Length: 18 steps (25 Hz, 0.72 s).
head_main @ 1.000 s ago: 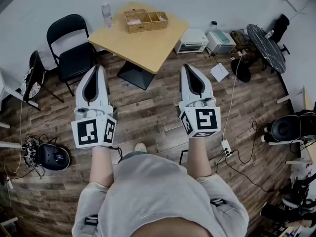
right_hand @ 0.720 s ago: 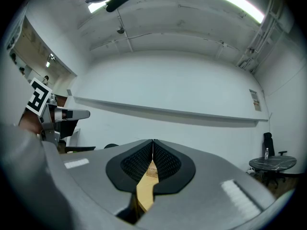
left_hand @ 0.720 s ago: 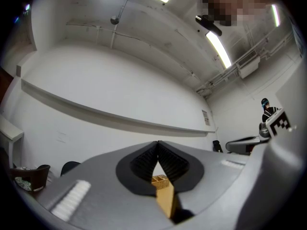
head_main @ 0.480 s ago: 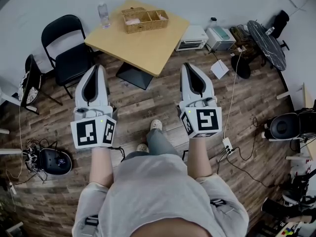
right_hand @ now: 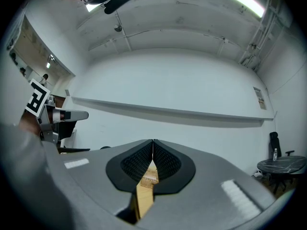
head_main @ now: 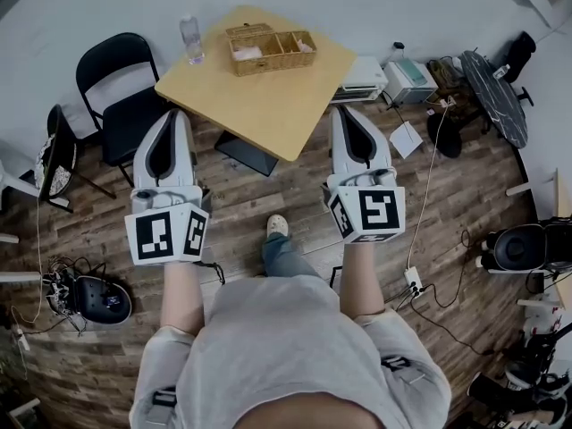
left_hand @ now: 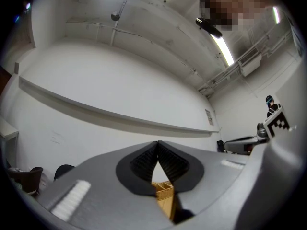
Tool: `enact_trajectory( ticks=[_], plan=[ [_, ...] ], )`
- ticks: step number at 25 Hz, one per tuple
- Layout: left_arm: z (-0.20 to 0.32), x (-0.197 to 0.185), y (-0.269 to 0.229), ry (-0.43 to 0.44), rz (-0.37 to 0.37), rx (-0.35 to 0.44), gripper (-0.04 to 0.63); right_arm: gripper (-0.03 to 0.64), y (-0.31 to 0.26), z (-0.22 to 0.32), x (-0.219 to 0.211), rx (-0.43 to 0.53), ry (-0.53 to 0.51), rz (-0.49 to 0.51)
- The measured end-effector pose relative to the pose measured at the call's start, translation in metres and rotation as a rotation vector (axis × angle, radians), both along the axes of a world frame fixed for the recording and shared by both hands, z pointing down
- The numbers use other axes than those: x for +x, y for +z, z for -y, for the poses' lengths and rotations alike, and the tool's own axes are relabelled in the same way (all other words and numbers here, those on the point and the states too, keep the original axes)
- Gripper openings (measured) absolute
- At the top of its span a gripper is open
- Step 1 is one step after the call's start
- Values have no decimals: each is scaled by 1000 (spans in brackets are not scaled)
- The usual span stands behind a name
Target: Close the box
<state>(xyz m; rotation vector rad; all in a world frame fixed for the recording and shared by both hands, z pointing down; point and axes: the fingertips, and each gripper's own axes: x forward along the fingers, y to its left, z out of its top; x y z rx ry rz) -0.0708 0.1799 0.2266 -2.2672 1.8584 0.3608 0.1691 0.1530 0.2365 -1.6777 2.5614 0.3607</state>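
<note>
A wicker box (head_main: 268,49) with open compartments sits at the far side of a light wooden table (head_main: 268,101). My left gripper (head_main: 173,114) is held in the air over the floor, near the table's left front edge, jaws shut with nothing in them. My right gripper (head_main: 345,109) hovers at the table's right front edge, also shut and empty. Both point toward the table, well short of the box. In the left gripper view the wicker box (left_hand: 163,190) shows below the closed tips (left_hand: 157,143). The right gripper view shows the box (right_hand: 149,174) under its closed tips (right_hand: 152,142).
A clear bottle (head_main: 190,39) stands at the table's left corner, with a black folding chair (head_main: 123,77) beside it. White appliances (head_main: 365,79) sit on the wood floor to the right. A round dark table (head_main: 494,83) and cables with a power strip (head_main: 412,281) lie further right. My shoe (head_main: 277,227) is below.
The person has stepped forward, so the table and box sit nearer and both grippers now reach the table's front edges. Both grippers stay shut.
</note>
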Motion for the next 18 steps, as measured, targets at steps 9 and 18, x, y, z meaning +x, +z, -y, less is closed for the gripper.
enact_trajectory(
  ticks=[9,18],
  plan=[
    [81,1,-13,-42,-13,13,58,5,-16,93,-3,13,-50,-9],
    [139,9,-23,-90,-9,29,58,5,-26,162,3,29,-100,0]
  ],
)
